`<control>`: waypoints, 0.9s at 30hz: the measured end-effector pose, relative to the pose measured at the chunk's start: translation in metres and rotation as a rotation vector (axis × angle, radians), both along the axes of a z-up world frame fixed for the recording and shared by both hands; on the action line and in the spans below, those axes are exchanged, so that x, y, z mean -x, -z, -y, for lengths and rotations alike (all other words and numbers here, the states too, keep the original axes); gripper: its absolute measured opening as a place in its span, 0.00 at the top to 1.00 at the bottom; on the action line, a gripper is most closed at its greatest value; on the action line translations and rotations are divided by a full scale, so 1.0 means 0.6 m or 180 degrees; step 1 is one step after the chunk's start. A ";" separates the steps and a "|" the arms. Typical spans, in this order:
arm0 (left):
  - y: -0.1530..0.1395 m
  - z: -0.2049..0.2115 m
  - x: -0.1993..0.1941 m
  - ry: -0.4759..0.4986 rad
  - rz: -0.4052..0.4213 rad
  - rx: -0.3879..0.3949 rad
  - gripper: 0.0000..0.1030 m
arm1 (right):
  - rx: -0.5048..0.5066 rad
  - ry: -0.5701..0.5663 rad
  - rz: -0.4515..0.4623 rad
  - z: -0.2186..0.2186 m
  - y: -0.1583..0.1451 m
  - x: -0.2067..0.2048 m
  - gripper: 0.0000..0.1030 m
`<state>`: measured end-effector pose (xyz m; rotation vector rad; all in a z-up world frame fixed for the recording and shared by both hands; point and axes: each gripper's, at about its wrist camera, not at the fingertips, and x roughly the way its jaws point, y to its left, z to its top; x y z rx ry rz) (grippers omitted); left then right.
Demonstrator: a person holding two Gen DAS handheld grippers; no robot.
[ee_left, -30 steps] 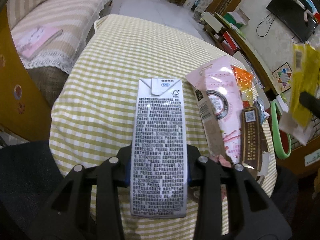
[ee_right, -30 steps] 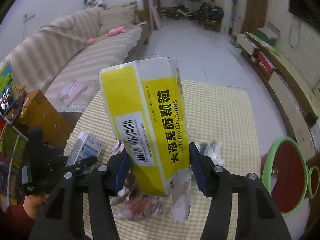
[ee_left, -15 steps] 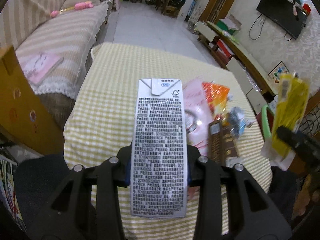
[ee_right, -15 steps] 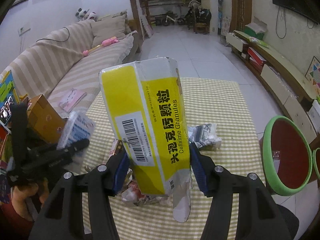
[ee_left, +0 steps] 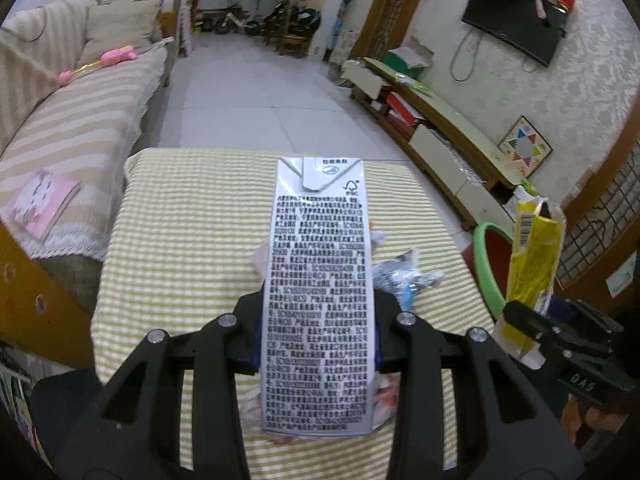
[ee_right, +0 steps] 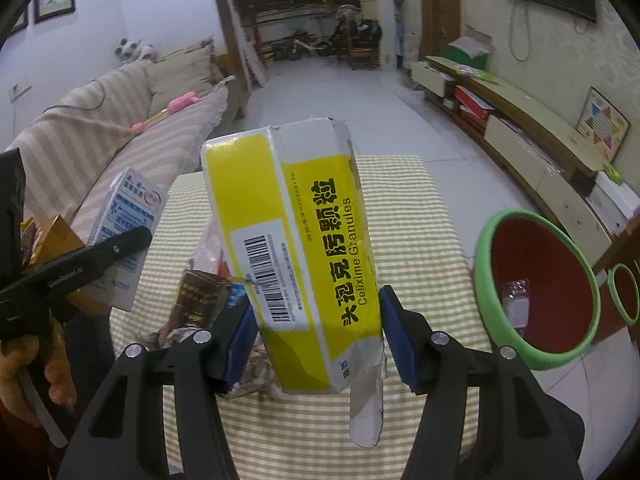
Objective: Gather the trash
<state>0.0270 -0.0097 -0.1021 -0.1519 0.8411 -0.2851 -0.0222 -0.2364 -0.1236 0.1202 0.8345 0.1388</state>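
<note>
Left tongs (ee_left: pixel 318 354) are clenched on a grey carton (ee_left: pixel 320 292) at frame centre, above the checked surface (ee_left: pixel 192 240). Right tongs (ee_right: pixel 318 338) grip a yellow box (ee_right: pixel 296 248) mid-frame; wrappers (ee_right: pixel 200 296) lie lower left, green bin (ee_right: pixel 538 290) at right.

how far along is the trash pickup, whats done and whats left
Done: one clear wrapper lies in the green bin. In hand: the left claw grips a milk carton, and the right claw a yellow medicine box, both above the table. Left: both items, plus the wrappers on the cloth.
</note>
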 end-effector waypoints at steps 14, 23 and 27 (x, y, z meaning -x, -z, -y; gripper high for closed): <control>-0.011 0.078 0.010 0.0366 0.0089 -0.0133 0.65 | -0.0119 0.0294 0.0035 0.062 -0.002 0.016 0.44; -0.009 0.108 0.001 0.0510 0.0077 -0.0180 0.65 | -0.0124 0.0283 -0.0202 0.080 0.025 0.000 0.52; 0.000 0.112 0.003 0.0536 0.0035 -0.0181 0.65 | -0.0036 0.0320 -0.0409 0.095 0.045 0.005 0.44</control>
